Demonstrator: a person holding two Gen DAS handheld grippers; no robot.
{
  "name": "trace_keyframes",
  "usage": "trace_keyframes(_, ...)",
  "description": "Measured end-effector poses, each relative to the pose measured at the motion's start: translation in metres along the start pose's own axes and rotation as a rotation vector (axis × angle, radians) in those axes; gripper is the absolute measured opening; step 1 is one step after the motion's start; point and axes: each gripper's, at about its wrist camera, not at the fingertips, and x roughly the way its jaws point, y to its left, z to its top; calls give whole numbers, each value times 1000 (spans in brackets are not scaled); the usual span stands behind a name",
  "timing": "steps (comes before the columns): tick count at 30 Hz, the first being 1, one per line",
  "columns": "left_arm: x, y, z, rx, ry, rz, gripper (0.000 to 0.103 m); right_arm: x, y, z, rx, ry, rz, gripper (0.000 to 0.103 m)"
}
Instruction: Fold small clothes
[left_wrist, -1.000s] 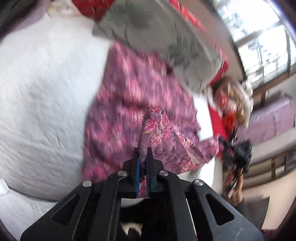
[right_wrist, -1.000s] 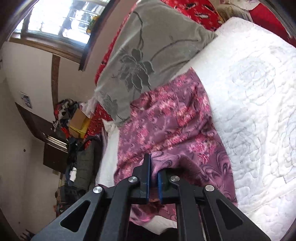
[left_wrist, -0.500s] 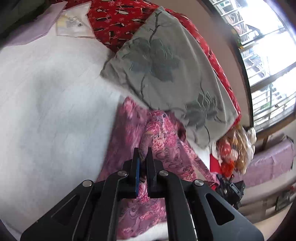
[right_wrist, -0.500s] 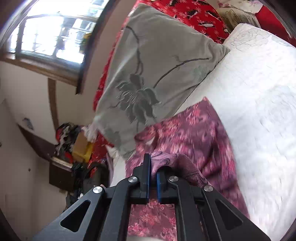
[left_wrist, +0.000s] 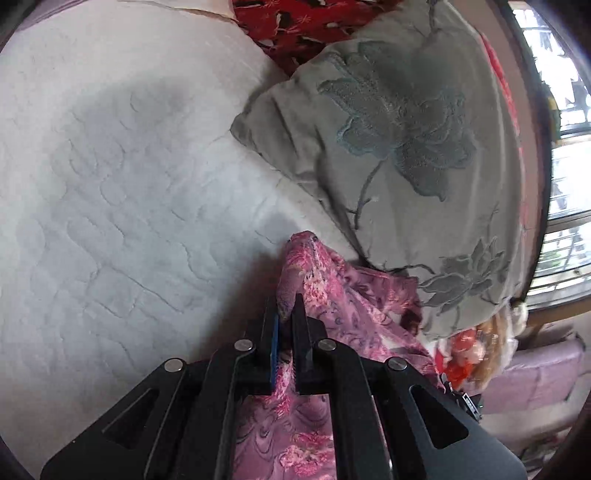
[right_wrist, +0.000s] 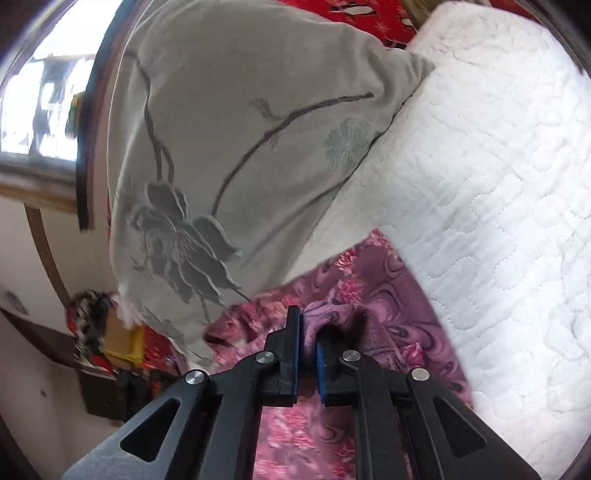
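Observation:
A pink and purple floral garment (left_wrist: 354, 306) lies on the white quilted bed (left_wrist: 110, 184), its far edge close to a grey pillow. My left gripper (left_wrist: 286, 315) is shut on a raised fold of it, which peaks just ahead of the fingertips. In the right wrist view the same garment (right_wrist: 391, 291) spreads under my right gripper (right_wrist: 308, 328), whose jaws are opening slightly with a bunched purple fold still pinched between the pads. Most of the cloth is hidden beneath both grippers.
A large grey pillow with embroidered flowers (left_wrist: 406, 147) (right_wrist: 240, 147) lies right ahead of the garment. Beyond it are a red patterned blanket (left_wrist: 295, 22) and a window (right_wrist: 37, 92). Clutter (right_wrist: 99, 332) sits off the bed's edge. White quilt (right_wrist: 498, 184) stretches to the side.
Both grippers have carried their pinched folds forward and down towards the grey pillow. The spread-out garment that lay ahead now sits mostly under them, doubled over.

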Motion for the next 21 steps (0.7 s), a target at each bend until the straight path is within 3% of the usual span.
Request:
trace_keyframes(2,-8,1,-1,7,-4,-32,4,-11,-3,2,26,-36,67,14)
trace_keyframes(4,-15,2,-2,12,-3,-62,4,-25,-11,2,72,-107,115,47)
trace_keyframes(5,-17,3,-3,16,5,-70,4,-36,-18,3,106,-168,139,50)
trace_keyframes(7,-19,-1,-2,34,17,-75,4,-47,-24,4,117,-219,152,51)
trace_keyframes(9,-19,-4,-2,55,29,-73,8,-41,-19,5,39,-154,40,52)
trace_keyframes(11,-15,-9,-4,59,33,-64,26,-26,-4,-2,-113,-72,-103,52)
trace_keyframes(13,-10,-10,-7,50,40,-60,34,-9,11,-12,-264,-27,-220,52)
trace_keyframes(16,1,-9,-10,38,79,-52,35,16,25,-20,-410,-15,-355,52)
trace_keyframes(19,7,-10,-11,59,96,-19,35,34,29,-21,-451,-1,-378,51)
trace_keyframes(20,8,-11,-12,72,94,-9,34,40,31,-22,-478,12,-388,49)
trace_keyframes(21,8,-14,-11,98,86,11,31,44,32,-23,-495,27,-396,33)
